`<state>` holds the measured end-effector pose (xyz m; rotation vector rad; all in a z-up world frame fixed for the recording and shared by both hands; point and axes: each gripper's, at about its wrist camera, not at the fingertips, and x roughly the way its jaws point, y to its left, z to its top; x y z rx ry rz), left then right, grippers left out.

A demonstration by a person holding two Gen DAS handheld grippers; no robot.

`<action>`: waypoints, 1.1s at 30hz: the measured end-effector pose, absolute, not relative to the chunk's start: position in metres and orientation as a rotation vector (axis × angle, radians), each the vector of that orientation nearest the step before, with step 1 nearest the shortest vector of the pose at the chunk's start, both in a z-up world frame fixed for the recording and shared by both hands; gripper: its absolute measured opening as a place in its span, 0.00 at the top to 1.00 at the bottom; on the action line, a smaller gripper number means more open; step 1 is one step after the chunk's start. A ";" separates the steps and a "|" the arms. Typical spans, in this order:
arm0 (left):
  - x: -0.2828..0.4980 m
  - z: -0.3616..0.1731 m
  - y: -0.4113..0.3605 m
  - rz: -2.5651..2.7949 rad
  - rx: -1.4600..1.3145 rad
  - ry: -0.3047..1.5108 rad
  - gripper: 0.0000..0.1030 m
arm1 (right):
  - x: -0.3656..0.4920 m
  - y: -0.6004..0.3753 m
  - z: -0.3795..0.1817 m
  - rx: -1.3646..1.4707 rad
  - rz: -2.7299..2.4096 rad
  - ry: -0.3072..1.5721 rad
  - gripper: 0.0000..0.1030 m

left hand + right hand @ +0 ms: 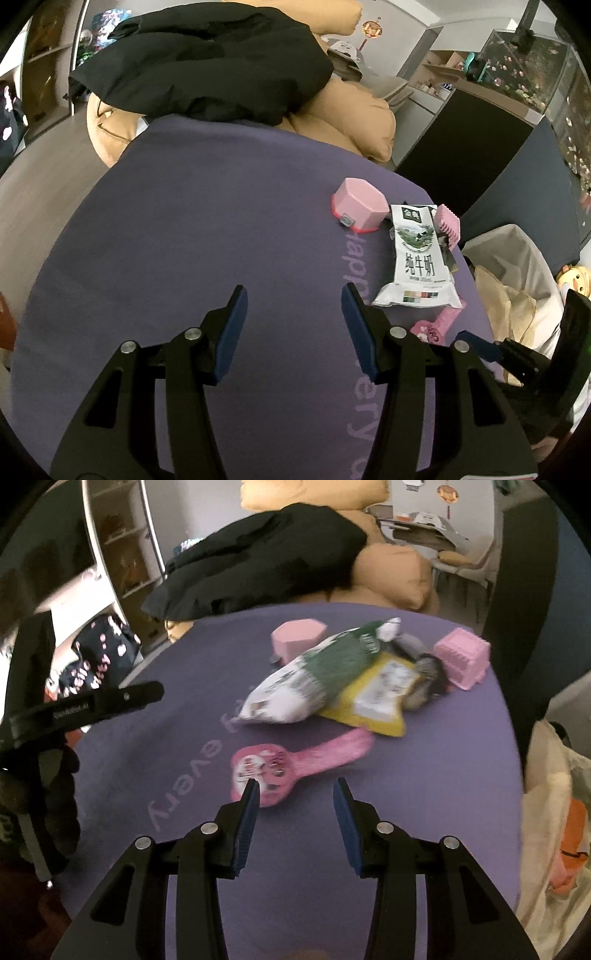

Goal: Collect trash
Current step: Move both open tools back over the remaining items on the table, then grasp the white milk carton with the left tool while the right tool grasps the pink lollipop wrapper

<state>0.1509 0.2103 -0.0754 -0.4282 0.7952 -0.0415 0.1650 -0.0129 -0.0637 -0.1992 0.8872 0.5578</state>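
In the left wrist view the left claw fills the lower centre of the frame, its blue pads spread apart with nothing between them, released over the purple cloth-covered surface; to the right of centre lies a white milk pouch printed with Chinese characters, its lower end just beside the right-hand pad; above it to the left stands a pink box with a red base, and a pink ribbed basket peeks out from behind the pouch; a pink wrapper shows below the pouch; at the right edge sits a bin lined with a pale bag, holding crumpled paper; the right claw's blue tip enters at lower right.

In the blurred right wrist view the right claw hangs released in the lower centre, its left pad over the edge of the pink wrapper; above it the milk pouch rests partly on a yellow packet, with a dark crumpled item and the pink basket to the right; a black garment lies on tan cushions in the upper frame.
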 end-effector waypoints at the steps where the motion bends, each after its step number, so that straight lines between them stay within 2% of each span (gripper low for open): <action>1: 0.150 -0.076 0.212 -0.039 -0.428 0.795 0.51 | 0.162 -0.009 -0.065 -0.220 0.556 0.881 0.62; 10: 0.147 -0.077 0.211 -0.047 -0.413 0.795 0.51 | 0.153 -0.003 -0.074 -0.354 0.506 0.863 0.62; 17: 0.152 -0.072 0.199 -0.135 -0.425 0.784 0.51 | 0.174 -0.065 -0.074 -0.287 0.374 0.896 0.62; 19: 0.158 -0.065 0.186 -0.216 -0.415 0.757 0.48 | 0.176 -0.089 -0.073 -0.206 0.361 0.915 0.62; 24: 0.198 -0.050 0.148 -0.398 -0.409 0.751 0.47 | 0.171 -0.120 -0.073 -0.081 0.387 0.912 0.62; 33: 0.286 -0.066 0.095 -0.336 -0.260 0.922 0.45 | 0.171 -0.130 -0.073 -0.003 0.423 0.917 0.61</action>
